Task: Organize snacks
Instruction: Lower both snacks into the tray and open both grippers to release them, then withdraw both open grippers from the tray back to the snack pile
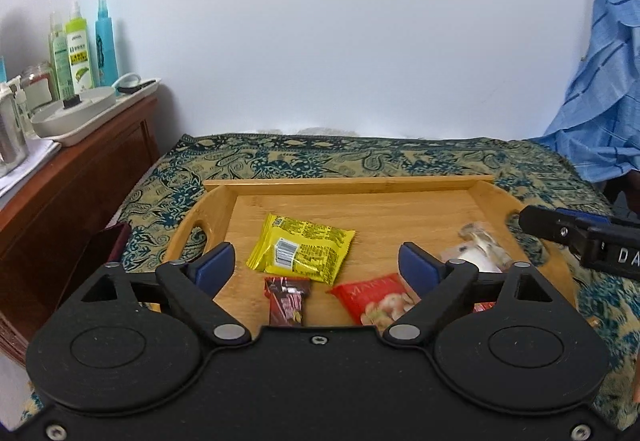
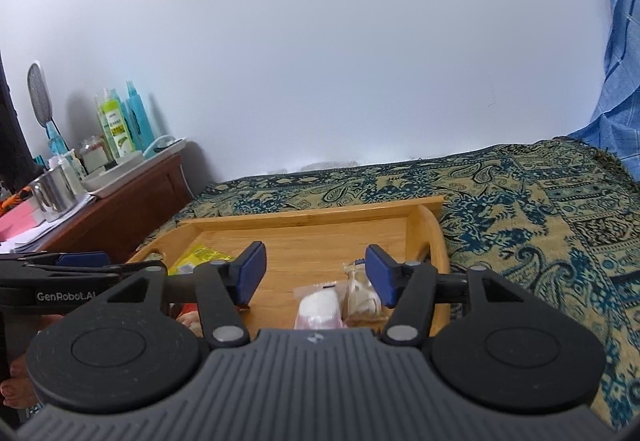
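Left gripper [image 1: 316, 267]: jaws apart, empty, above red snack packs [image 1: 376, 301] | right gripper [image 2: 316, 277]: jaws apart, empty, over white-wrapped sweets [image 2: 320, 307] | yellow packet [image 1: 302, 249] mid-tray | wooden tray [image 1: 348, 187] on patterned cloth [image 1: 280, 157] | both grippers tilted downward.

white wall [image 1: 320, 41], wooden cabinet [image 1: 80, 169], patterned cloth [image 2: 520, 209]

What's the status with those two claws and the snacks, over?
Left gripper open, empty. Right gripper open, empty. Snack packets lie in wooden tray. Nothing blocking.
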### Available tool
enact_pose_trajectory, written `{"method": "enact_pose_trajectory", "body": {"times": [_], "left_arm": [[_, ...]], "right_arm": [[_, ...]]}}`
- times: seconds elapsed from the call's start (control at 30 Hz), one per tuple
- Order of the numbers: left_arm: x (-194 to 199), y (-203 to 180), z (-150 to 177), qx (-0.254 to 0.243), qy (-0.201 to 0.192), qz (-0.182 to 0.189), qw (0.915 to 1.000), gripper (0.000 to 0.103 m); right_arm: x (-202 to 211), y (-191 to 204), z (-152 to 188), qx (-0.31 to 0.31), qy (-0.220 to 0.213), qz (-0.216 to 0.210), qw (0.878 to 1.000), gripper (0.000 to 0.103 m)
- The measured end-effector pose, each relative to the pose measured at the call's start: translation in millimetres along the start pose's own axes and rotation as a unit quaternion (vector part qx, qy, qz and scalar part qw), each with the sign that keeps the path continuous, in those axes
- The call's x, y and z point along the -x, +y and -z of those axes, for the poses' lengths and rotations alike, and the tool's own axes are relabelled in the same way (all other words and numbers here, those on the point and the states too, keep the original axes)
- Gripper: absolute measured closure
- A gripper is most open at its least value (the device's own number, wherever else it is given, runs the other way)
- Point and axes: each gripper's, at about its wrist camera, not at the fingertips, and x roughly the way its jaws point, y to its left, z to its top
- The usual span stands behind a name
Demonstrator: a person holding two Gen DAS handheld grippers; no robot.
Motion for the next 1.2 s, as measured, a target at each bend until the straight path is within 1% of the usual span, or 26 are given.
{"method": "enact_pose_trajectory", "body": {"times": [0.13,0.23,0.37,0.5,0.63,0.73,0.77,0.83,0.9,0.97,1.0,1.03,1.1,1.2], "left_arm": [[23.3,-1.9,9.5,-0.009,-0.017,0.004,0.9998,0.008],[36.6,-3.3,18.9,-0.015,-0.019,0.012,0.9996,0.006],[51.3,-5.8,35.1,-0.024,-0.016,0.021,0.9993,0.005],[59.7,-6.4,52.3,-0.032,-0.012,0.026,0.999,0.005],[65.9,-5.5,68.5,-0.039,-0.011,0.021,0.999,0.005],[72.3,-1.4,81.4,-0.036,-0.013,0.019,0.9991,0.006],[74.0,0.6,84.9,-0.037,-0.013,0.019,0.9991,0.008],[76.7,3.4,92.8,-0.04,-0.014,0.013,0.999,0.014],[76.7,6.1,98.5,-0.044,-0.012,0.004,0.999,0.03],[75.1,10.4,102.9,-0.04,-0.005,0.002,0.9992,0.038],[73.4,13.3,104.4,-0.035,-0.001,0.004,0.9994,0.041],[71.4,16.5,105.5,-0.029,0.003,0.003,0.9996,0.042],[67.4,22.5,106.7,-0.015,0.009,-0.001,0.9998,0.048],[62.4,32.5,107.7,0.01,0.014,-0.015,0.9997,0.05]], "right_arm": [[19.4,-2.8,2.6,-0.023,-0.014,-0.003,1.0,0.025],[27.5,-4.4,6.2,-0.035,-0.02,-0.005,0.999,0.023],[35.4,-4.4,18.1,-0.044,-0.012,-0.009,0.999,0.022],[42.0,0.2,29.7,-0.027,0.002,-0.013,1.0,0.02],[51.4,7.0,44.2,-0.004,0.006,-0.01,1.0,0.02],[60.7,12.2,58.1,0.001,0.009,-0.009,1.0,0.021],[64.3,13.8,63.6,-0.001,0.013,-0.013,1.0,0.023],[69.8,17.3,73.6,-0.004,0.02,-0.022,1.0,0.036],[76.7,21.8,83.9,-0.007,0.02,-0.028,0.999,0.053],[83.0,25.1,92.0,-0.013,0.019,-0.032,0.999,0.056],[85.9,26.5,95.8,-0.018,0.017,-0.033,0.999,0.056],[88.7,27.4,99.9,-0.025,0.015,-0.034,0.999,0.056],[91.2,27.3,105.3,-0.038,0.016,-0.037,0.998,0.056],[89.5,26.8,109.6,-0.052,0.021,-0.036,0.998,0.056]]}}
